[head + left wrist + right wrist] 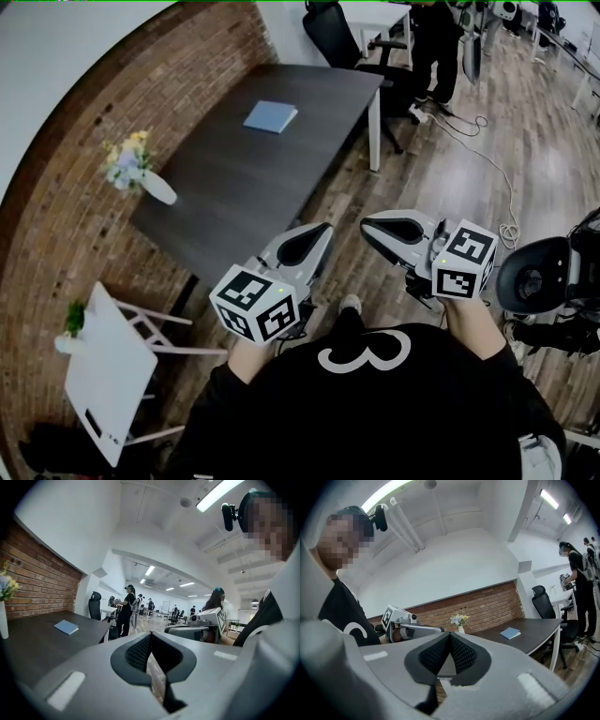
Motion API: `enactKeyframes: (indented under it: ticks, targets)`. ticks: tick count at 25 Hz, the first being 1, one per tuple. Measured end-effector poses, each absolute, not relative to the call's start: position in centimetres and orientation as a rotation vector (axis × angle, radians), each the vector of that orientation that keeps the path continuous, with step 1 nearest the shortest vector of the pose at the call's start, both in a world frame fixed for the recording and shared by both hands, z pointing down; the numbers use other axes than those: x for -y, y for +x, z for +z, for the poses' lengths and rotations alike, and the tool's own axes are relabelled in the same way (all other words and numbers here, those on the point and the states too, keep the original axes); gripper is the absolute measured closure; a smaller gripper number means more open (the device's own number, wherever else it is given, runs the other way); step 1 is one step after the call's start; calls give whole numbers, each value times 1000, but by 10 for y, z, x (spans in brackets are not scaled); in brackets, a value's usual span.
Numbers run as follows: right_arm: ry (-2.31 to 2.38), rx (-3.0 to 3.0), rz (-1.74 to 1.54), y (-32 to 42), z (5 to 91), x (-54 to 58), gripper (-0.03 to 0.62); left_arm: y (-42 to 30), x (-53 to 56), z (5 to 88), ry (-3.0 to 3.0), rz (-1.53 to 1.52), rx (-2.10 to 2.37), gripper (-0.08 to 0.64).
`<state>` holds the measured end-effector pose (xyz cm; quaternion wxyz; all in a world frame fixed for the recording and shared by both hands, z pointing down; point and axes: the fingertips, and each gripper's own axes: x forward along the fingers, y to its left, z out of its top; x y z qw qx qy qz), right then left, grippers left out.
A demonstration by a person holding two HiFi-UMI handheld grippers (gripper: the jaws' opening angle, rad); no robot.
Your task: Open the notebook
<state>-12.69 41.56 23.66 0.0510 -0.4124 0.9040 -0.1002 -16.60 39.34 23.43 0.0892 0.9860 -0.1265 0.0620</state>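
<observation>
Your left tongs (322,231) and right tongs (367,225): both shut tight, empty, near your body. Notebook (271,116) closed, flat on table (225,197), far and slightly left, well apart. Left tongs nearer. Step closer first.

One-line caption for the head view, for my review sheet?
Standing short of the dark table, left tongs and right tongs shut and empty; the blue notebook lies closed on it.

Dark table (244,187): blue notebook (271,116), prob. shut; flower vase (158,189).
</observation>
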Motion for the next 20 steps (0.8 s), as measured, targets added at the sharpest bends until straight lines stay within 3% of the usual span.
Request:
enactKeyframes:
  ticks: [20]
  targets:
    - [-1277,-2776,-484,-119,271,-278,592,-156,-260,261,2836,167,384,551]
